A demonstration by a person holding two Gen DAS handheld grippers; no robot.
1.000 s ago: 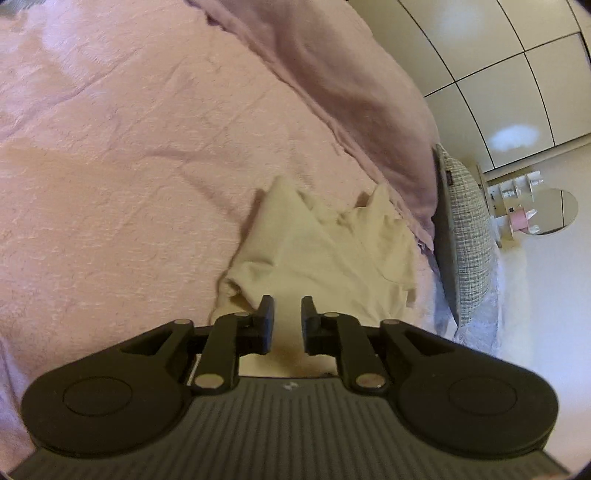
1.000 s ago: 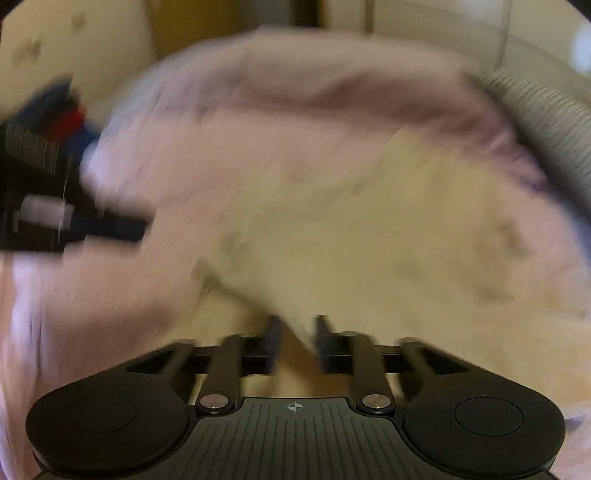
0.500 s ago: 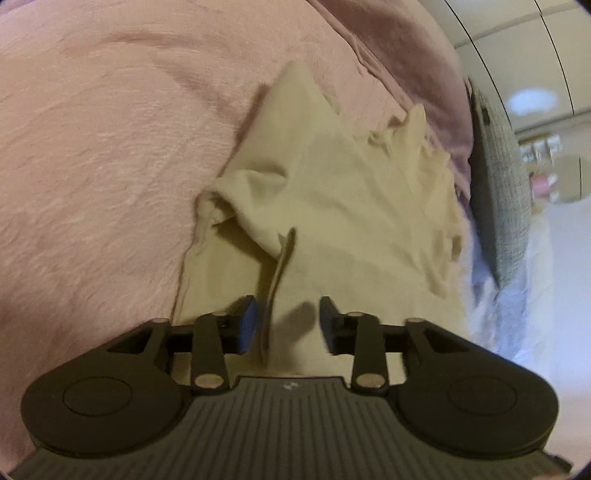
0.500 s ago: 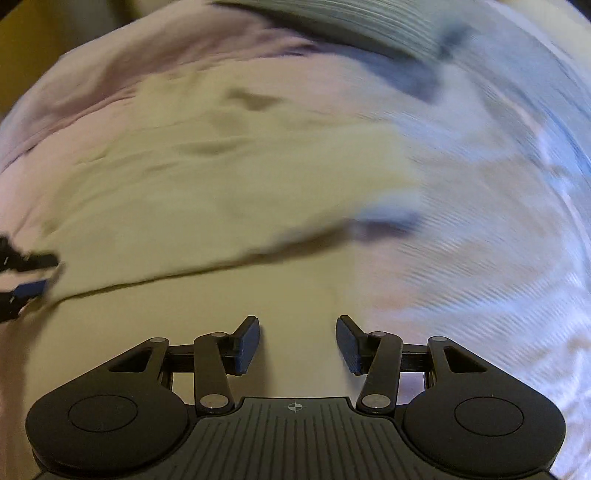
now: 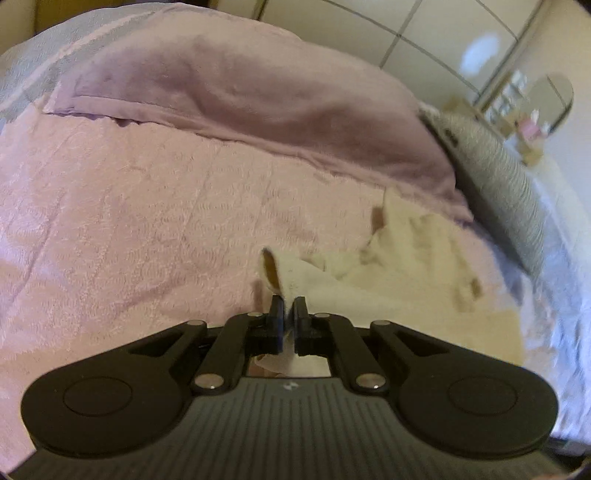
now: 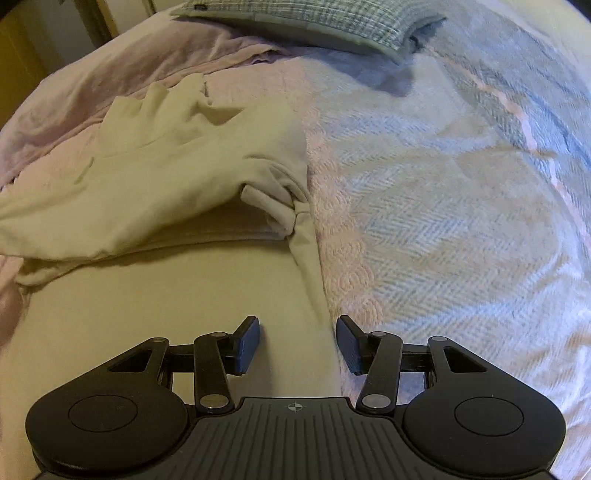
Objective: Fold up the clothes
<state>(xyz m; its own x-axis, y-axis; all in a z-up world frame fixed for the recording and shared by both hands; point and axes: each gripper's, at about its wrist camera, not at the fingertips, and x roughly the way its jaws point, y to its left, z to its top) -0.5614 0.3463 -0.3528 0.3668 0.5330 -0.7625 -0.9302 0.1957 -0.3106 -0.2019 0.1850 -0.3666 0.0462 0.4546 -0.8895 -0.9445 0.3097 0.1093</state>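
Note:
A cream garment lies partly folded on the pink bedspread, its upper part lapped over the lower. My right gripper is open just above the garment's right edge, the jaws on either side of that edge. In the left wrist view my left gripper is shut on a fold of the cream garment, which trails to the right over the bedspread.
A mauve blanket is bunched along the far side of the bed. A grey checked pillow lies at the head, also seen in the left wrist view. White wardrobe doors and a mirror stand beyond.
My left gripper has closed on a fold of the garment and swung to face the blanket. My right gripper has opened wider and settled at the garment's right edge.

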